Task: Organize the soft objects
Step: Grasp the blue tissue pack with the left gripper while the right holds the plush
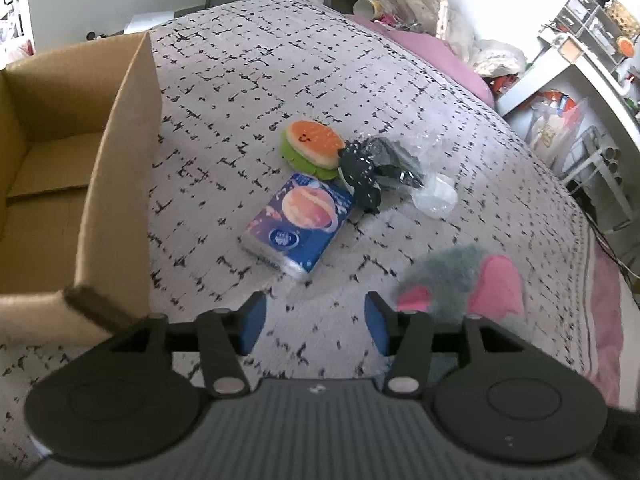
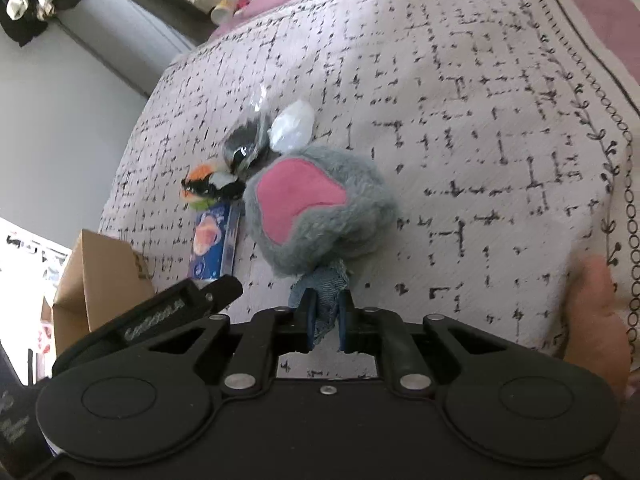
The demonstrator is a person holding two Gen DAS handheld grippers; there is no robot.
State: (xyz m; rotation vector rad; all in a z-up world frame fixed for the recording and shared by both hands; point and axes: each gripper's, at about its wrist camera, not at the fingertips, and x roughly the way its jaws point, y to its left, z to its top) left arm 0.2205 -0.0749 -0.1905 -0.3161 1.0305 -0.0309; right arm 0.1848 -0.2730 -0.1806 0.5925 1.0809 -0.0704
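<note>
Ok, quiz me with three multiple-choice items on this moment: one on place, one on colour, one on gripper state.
1. The tissue pack lies where?
A. inside the cardboard box
B. on the bedspread, near the burger plush
C. in the left gripper

2. The grey plush toy's patch is:
A. pink
B. green
C. yellow

3. The right gripper is:
A. open and empty
B. shut on the tissue pack
C. shut on the plush toy's denim part

Answers:
1 B, it lies on the bedspread outside the box.
2 A, pink shows against grey fur.
3 C, denim sits pinched between its fingers.
</note>
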